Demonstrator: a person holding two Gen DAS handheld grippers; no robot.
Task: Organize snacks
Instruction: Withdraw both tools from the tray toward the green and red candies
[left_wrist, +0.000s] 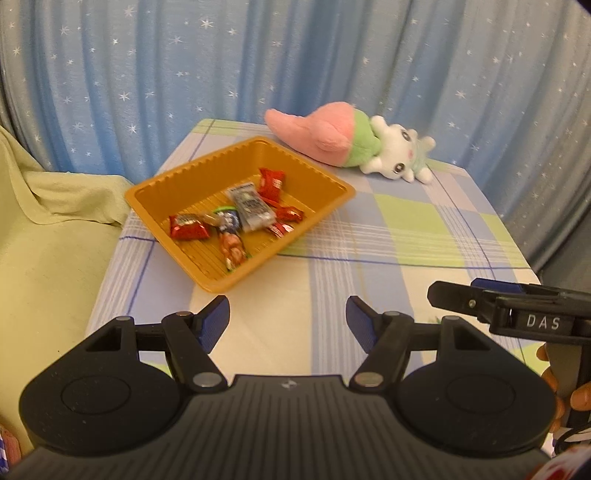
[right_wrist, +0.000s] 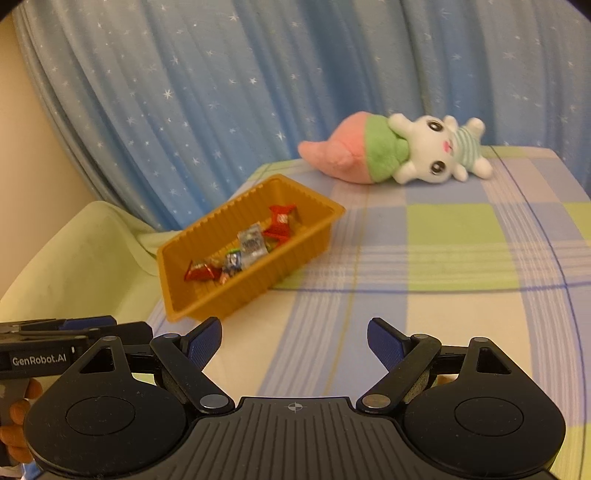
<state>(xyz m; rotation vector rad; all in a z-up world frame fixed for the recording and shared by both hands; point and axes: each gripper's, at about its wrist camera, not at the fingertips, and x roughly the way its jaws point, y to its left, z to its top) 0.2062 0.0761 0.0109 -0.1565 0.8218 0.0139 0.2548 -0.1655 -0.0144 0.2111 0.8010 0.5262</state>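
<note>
All visible wrapped snacks (left_wrist: 236, 218) lie inside the ribbed orange plastic tray (left_wrist: 155, 188) on the checked-cloth table (left_wrist: 406, 236), so little seems left; left hand-held gripper (left_wrist: 288, 321) and right hand-held gripper (right_wrist: 294, 343) hover open and empty.

Both grippers hang side by side just short of the orange tray (left_wrist: 240, 206), angled down at it — left gripper (left_wrist: 288, 325) has its fingers (left_wrist: 214, 323) parted, nothing between them. Right gripper (right_wrist: 295, 343) is spread wider, also empty. A hand (left_wrist: 565, 387) wraps the right gripper's handle.

Orange tray (left_wrist: 334, 184) of wrapped snacks (left_wrist: 236, 218)
</note>
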